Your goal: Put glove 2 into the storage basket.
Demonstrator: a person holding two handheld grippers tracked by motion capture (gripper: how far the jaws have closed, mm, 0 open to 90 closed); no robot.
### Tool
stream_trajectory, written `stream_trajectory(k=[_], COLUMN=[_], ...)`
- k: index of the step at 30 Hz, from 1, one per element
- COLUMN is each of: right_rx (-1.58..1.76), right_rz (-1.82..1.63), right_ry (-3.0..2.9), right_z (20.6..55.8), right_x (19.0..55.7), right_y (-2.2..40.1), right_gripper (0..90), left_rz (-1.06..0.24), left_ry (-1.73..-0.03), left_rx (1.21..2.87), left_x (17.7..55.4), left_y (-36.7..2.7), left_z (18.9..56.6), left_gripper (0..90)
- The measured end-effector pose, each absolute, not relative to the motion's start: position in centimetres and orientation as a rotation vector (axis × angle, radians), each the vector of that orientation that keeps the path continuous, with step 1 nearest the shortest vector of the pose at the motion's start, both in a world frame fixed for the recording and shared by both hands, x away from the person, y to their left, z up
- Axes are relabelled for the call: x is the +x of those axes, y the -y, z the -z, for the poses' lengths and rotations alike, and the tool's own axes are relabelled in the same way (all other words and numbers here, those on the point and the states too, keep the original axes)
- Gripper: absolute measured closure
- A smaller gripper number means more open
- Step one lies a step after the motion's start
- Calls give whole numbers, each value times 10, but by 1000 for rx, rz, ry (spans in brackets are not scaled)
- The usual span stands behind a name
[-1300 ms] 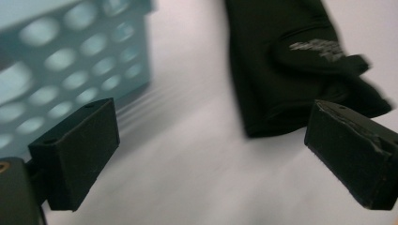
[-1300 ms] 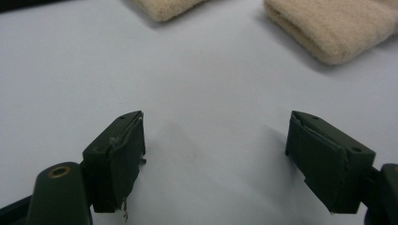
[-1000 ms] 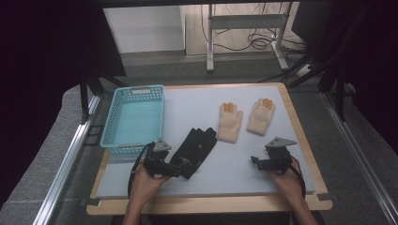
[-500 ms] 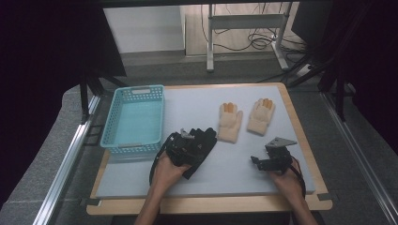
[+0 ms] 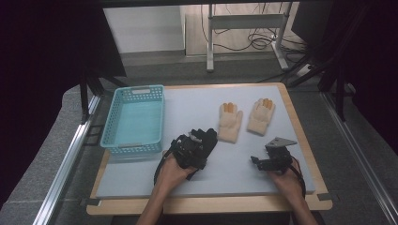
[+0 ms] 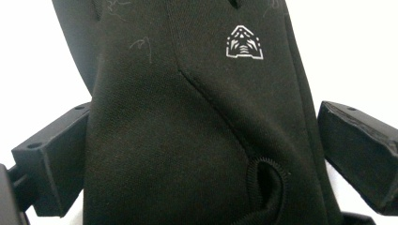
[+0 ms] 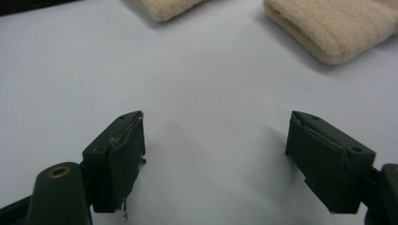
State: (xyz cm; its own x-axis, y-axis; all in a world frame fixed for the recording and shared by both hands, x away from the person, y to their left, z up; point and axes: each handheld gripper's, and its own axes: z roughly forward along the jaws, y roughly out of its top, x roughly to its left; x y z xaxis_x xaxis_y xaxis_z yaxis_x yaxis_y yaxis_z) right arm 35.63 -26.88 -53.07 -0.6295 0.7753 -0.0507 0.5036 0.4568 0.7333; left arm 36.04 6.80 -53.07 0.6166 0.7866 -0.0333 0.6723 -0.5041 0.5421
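A black glove (image 5: 208, 137) with a small white logo lies on the pale mat, left of two beige knit gloves (image 5: 230, 121) (image 5: 261, 115) with orange fingertips. My left gripper (image 5: 190, 149) rests over the black glove's cuff end. In the left gripper view the glove (image 6: 187, 108) lies between the wide-apart jaws of the left gripper (image 6: 206, 154), which is open. My right gripper (image 5: 264, 162) sits low on the mat at the right. Seen from its own camera, the right gripper (image 7: 234, 159) is open over bare mat, with the beige cuffs (image 7: 328, 28) ahead.
A turquoise plastic basket (image 5: 133, 149) stands at the mat's left side with nothing in it. The mat (image 5: 234, 178) lies on a wooden board with a raised edge. Metal rails run along both sides of the table.
My left gripper has moved forward and to the right from the mat's near left onto the black glove. The right gripper has stayed where it was.
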Motion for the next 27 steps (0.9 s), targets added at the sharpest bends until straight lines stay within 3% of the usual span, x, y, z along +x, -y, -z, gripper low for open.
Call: stream_trajectory(k=[3,8,13,16,27], right_rx=[1079,1079,1079,1079,1079], right_rz=[-987,-985,-986,-986,-986], right_ry=[-2332,-2333,-2332,-2332,-2333], right_z=[531,531,531,531,531], right_x=[356,356,356,356,356], right_y=[269,269,269,269,269], right_gripper=[198,198,198,198,198], left_rz=[-290,-284,-363,-360,-342], left_ry=[-1172,-1189,-1183,-1171,-1140], left_rx=[2309,2284,2298,2296,2236], left_x=[363,366,365,366,376], left_y=[-74,-86,-89,-89,-84], left_z=[528,524,520,517,482], left_gripper=[82,340,582,618,618])
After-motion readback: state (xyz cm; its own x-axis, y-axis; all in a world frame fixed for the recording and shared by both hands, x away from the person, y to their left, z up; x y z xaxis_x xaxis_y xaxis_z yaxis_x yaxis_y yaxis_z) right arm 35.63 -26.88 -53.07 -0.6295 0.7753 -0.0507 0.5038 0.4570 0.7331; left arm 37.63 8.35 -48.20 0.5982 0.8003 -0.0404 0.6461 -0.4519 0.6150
